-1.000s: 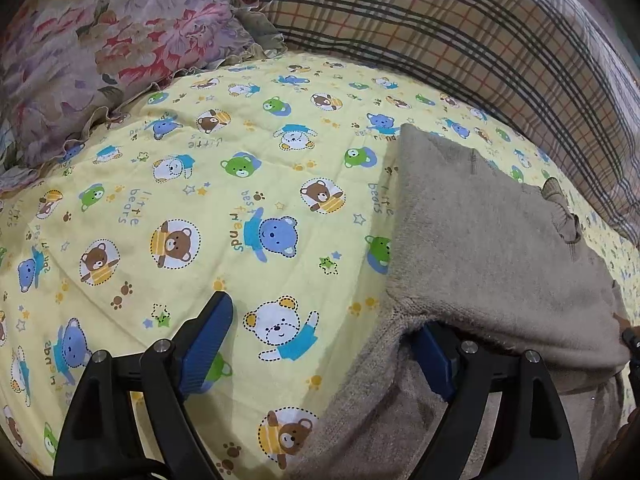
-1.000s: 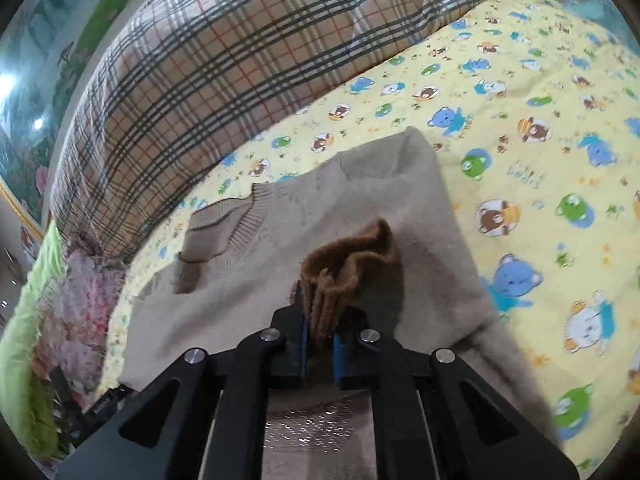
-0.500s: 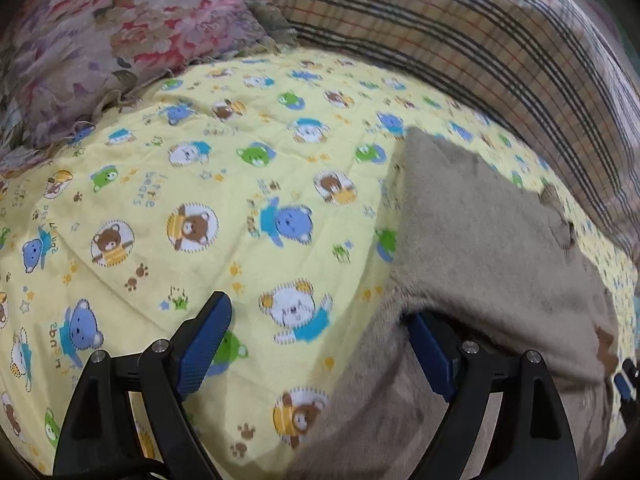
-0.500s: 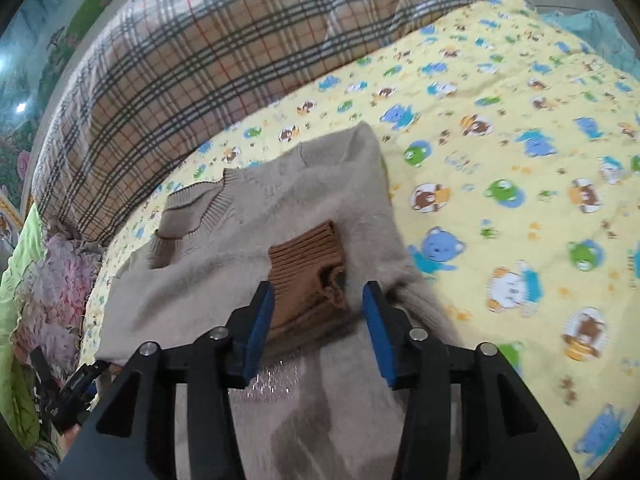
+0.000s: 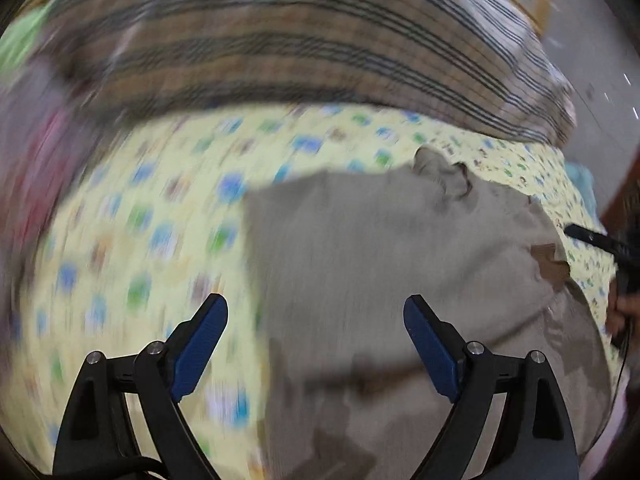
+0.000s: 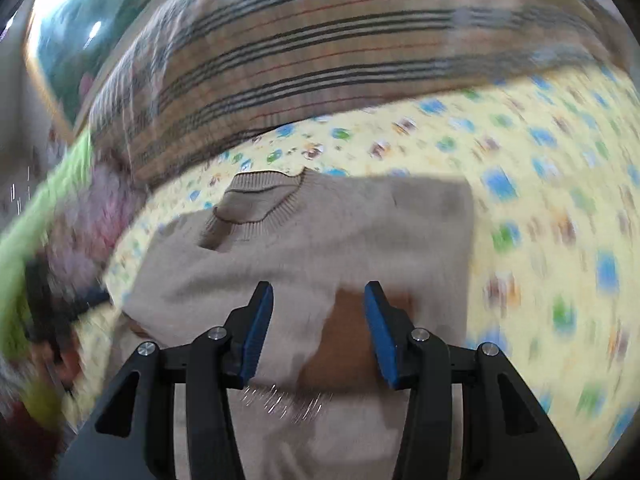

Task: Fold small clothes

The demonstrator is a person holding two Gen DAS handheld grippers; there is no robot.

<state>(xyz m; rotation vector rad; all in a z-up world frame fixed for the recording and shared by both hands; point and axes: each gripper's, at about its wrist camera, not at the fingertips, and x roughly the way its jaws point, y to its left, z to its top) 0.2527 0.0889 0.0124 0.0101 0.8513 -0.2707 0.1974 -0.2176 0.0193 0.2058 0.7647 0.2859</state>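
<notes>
A small beige knit sweater (image 5: 360, 248) lies flat on the yellow bear-print bedsheet (image 5: 132, 216), sleeves folded in, ribbed collar (image 6: 256, 204) at the far side. A brown sleeve cuff (image 6: 352, 340) lies on its body. My left gripper (image 5: 316, 320) is open and empty above the sweater's left part. My right gripper (image 6: 318, 300) is open and empty just above the brown cuff. The cuff also shows in the left wrist view (image 5: 552, 264). Both views are motion-blurred.
A plaid pillow (image 5: 280, 48) lies along the far side of the bed, also in the right wrist view (image 6: 320, 48). A floral pillow (image 6: 84, 216) and green fabric (image 6: 36, 216) sit at the left. The other gripper's tip (image 5: 596, 240) shows at the right edge.
My right gripper opened and let go of the brown cuff, which now lies on the sweater. My left gripper came out from under the sweater's edge and swung over it. Both cameras are moving fast.
</notes>
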